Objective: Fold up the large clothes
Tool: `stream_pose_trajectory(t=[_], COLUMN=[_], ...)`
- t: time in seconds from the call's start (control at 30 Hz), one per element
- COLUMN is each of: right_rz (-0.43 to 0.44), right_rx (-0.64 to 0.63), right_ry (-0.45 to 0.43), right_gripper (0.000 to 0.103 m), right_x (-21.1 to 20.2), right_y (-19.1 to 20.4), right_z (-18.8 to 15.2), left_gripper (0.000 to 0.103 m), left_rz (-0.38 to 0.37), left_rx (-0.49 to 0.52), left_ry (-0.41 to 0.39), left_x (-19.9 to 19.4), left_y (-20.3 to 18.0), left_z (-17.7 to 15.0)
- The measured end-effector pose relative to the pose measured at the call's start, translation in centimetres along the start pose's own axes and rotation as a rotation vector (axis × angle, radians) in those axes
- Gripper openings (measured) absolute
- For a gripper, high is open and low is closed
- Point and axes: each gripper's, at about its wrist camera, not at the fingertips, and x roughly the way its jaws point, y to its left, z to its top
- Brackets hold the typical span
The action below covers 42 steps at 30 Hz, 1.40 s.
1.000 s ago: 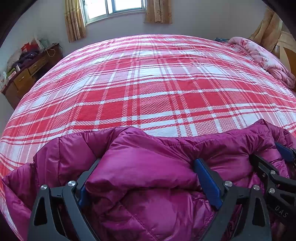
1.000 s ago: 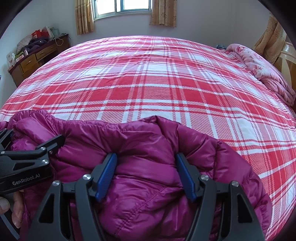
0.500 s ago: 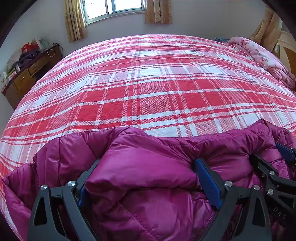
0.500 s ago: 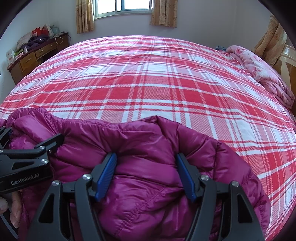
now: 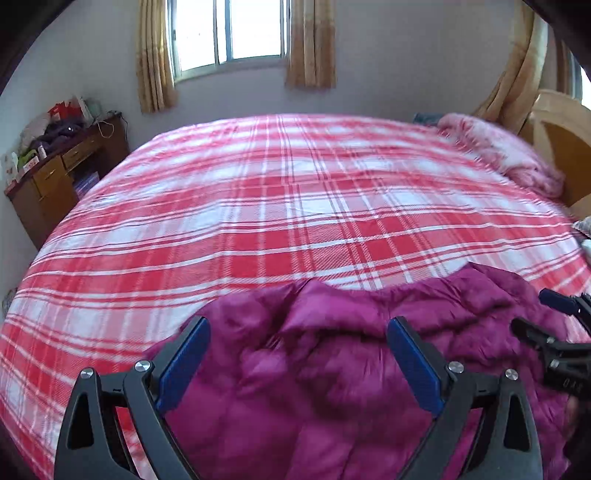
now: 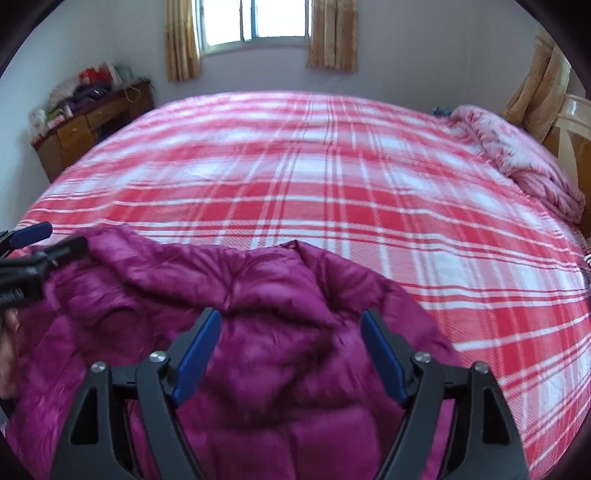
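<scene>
Jacket point(image 5: 332, 387): magenta quilted down garment, bunched in a mound at the near edge of the bed point(image 5: 295, 206), which is covered in a red-and-white plaid sheet. Far and right of it the sheet lies open.

Left gripper point(image 5: 297, 363): jaws spread wide, blue pads either side of the mound's near-left part, nothing clamped between them; released.

Right gripper point(image 6: 291, 354): jaws likewise spread over the near-right part of the mound; released. Both views are motion-blurred, so whether the pads brush the fabric cannot be told.

Risks, as judged:
- Slippery, puffy shell; a bite taken on a loose ridge would likely gather one layer only and let the rest slide out.
- Mound sits at the bed's near edge; a pull toward the near side could drag it off.
- No sleeve, hem or collar can be made out, so a fold begun from this heap would likely come out uneven.

View differences:
- Left wrist view shows the right gripper's tips at far right, and the sheet left of the jacket.
- Right wrist view shows the left gripper's tips and a hand point(image 6: 9, 354) at its left edge, plus a notch in the jacket's far edge.
- Both show the pink quilt point(image 6: 524, 166), wooden desk point(image 5: 55, 173) and window point(image 6: 258, 22).
</scene>
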Motion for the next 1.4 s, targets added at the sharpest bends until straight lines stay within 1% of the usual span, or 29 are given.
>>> stream_pose_trajectory(t=[0.07,0.1,0.13,0.17,0.2,0.23,0.27,0.33,0.4,0.47,0.57,0.67,0.73,0.83,0.93,1.0,1.03,1.07,1.1,1.13,1.17,1.2,1.23,1.3,1.4], right_rz=[0.016,0.03,0.044,0.053,0.051,0.04,0.031,0.041,0.03,0.017,0.005,0.009,-0.004,0.015,0.019,0.043,0.049,0.056,0.063,0.077,0.115,0.148,0.169,0.169,0.192], right_rx=[-0.004,0.005,0.015,0.02,0.021,0.027,0.04,0.075,0.112,0.145,0.202,0.245,0.244,0.264,0.24,0.247,0.245,0.242,0.248,0.26,0.286,0.305,0.325,0.33,0.35], right_ry=[-0.011,-0.002,0.013,0.031,0.041,0.056,0.071,0.094,0.097,0.11,0.133,0.134,0.131,0.139,0.148,0.147,0.145,0.144,0.143,0.143,0.14,0.137,0.13,0.113,0.076], right_gripper=[0.084,0.085,0.085,0.085,0.085,0.085,0.085,0.085,0.085,0.085,0.085,0.085,0.085,0.086,0.084,0.075,0.068,0.058,0.05,0.033,0.02,0.015,0.012,0.011,0.009], right_x=[-3.4,-5.0,-6.6,-8.3,-9.2,-10.5,-11.6,-13.7,-15.9,-17.4,-19.2,-20.5,-21.5,-22.5,-23.2,-23.6,-23.8,-23.9,-24.1,-24.1,-24.2,-24.1,-24.3,-24.7,-26.1], right_y=[0.7,1.1,1.6,2.0,2.8,3.4,2.9,1.9,1.1,0.5,-0.3,-0.5,0.1,0.8,1.9,2.4,2.6,2.7,2.6,2.5,2.3,2.1,2.1,2.3,2.2], right_z=[-2.4,-4.1,-6.1,-8.4,-9.7,-11.9,-13.8,-17.3,-20.4,-23.1,-26.5,-29.0,-30.1,-31.8,-32.9,-33.6,-33.9,-34.0,-34.2,-34.2,-34.1,-34.0,-34.1,-33.9,-33.7], left_gripper=[0.097,0.097,0.097,0.097,0.097,0.097,0.097,0.097,0.097,0.097,0.097,0.097,0.097,0.097,0.097,0.097,0.096,0.096,0.092,0.08,0.069,0.041,0.019,0.008,0.005], left_rz=[0.008,0.004,0.002,-0.002,-0.007,-0.013,-0.015,-0.034,-0.027,-0.032,-0.054,-0.07,-0.067,-0.072,-0.069,-0.069,-0.071,-0.071,-0.066,-0.06,-0.063,-0.087,-0.121,-0.163,-0.215], left_rx=[0.01,0.02,0.028,0.032,0.034,0.037,0.036,0.026,0.012,0.009,0.001,-0.036,-0.04,-0.044,-0.042,-0.044,-0.042,-0.03,-0.015,0.006,0.017,0.029,0.039,0.036,0.029], left_ry=[-0.018,-0.026,-0.02,-0.007,0.003,0.027,0.05,0.082,0.095,0.114,0.123,0.122,0.108,0.106,0.103,0.095,0.086,0.075,0.068,0.055,0.041,0.033,0.036,0.035,-0.012], left_x=[-3.6,-5.5,-6.9,-8.8,-10.0,-11.2,-11.9,-13.8,-15.4,-16.5,-17.6,-18.5,-19.4,-20.5,-21.7,-22.5,-22.9,-23.3,-23.6,-23.9,-24.2,-24.6,-24.9,-25.4,-27.3], left_y=[1.4,2.1,2.6,3.4,3.8,4.1,4.4,5.1,5.4,5.3,5.0,5.1,5.1,5.1,5.6,5.9,6.0,5.9,5.7,5.5,5.3,5.2,5.1,5.1,5.3], left_z=[-2.7,-4.6,-6.4,-9.1,-11.1,-13.5,-15.3,-19.2,-22.7,-25.3,-27.6,-29.6,-30.4,-31.5,-32.6,-33.6,-34.1,-34.7,-35.1,-35.5,-35.8,-35.9,-35.9,-35.7,-35.1])
